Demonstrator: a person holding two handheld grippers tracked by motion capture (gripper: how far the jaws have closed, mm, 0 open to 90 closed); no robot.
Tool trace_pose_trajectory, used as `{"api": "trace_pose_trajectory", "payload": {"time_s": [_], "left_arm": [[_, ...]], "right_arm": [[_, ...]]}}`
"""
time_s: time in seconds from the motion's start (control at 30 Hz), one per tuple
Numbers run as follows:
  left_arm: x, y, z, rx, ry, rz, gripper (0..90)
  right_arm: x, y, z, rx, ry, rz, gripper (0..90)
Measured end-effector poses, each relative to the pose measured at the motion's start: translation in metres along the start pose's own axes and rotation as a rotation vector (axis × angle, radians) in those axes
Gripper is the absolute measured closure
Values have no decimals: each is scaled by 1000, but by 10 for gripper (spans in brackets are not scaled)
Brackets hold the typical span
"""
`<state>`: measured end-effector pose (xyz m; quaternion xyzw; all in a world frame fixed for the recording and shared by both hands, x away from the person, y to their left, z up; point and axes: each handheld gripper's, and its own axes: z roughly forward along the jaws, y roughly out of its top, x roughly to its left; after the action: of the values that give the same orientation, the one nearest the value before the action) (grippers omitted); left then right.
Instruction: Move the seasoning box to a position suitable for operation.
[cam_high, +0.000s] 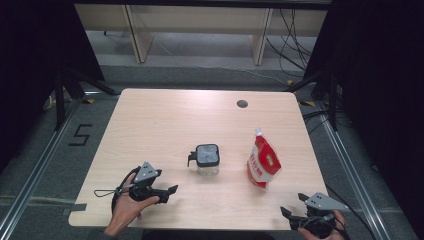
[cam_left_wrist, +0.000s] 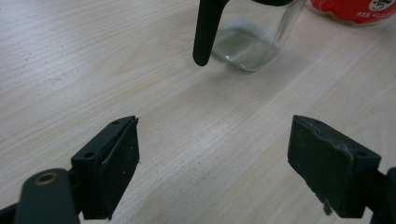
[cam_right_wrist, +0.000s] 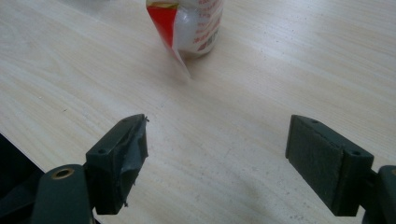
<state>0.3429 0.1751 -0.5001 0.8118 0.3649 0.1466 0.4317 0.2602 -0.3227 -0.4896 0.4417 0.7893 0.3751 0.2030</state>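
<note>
A small clear glass jar (cam_high: 207, 161) with a black handle and a lid stands near the middle of the wooden table (cam_high: 165, 120). To its right a red and white spouted pouch (cam_high: 263, 164) stands upright. My left gripper (cam_high: 170, 192) rests near the front left edge, held in a hand, pointing right toward the jar. In the left gripper view the left gripper (cam_left_wrist: 219, 158) is open with bare table between the jaws, and the jar (cam_left_wrist: 252, 44) and pouch (cam_left_wrist: 359, 5) lie ahead. My right gripper (cam_high: 294, 205) sits at the front right corner. The right gripper (cam_right_wrist: 217, 158) is open and empty, facing the pouch (cam_right_wrist: 192, 28).
A dark round cable hole (cam_high: 242, 104) sits near the table's far edge. Black curtains and stand legs (cam_high: 65, 90) flank the table. The table's front edge runs close behind the right gripper. Cables lie on the floor at the far right.
</note>
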Motion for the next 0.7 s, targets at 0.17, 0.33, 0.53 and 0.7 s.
{"api": "trace_pose_trajectory", "payload": {"time_s": [0.17, 0.33, 0.53, 0.7], "left_arm": [[-2, 0, 3, -12, 5, -13, 163], [0, 3, 10, -26, -11, -8, 161], [3, 8, 20, -43, -15, -2, 169], [6, 14, 29, -67, -29, -20, 209]], "right_arm": [[-2, 0, -1, -17, -5, -17, 221], [1, 0, -1, 1, 0, -12, 245], [-1, 0, -1, -8, -13, -39, 252], [1, 0, -1, -4, -7, 0, 252]]}}
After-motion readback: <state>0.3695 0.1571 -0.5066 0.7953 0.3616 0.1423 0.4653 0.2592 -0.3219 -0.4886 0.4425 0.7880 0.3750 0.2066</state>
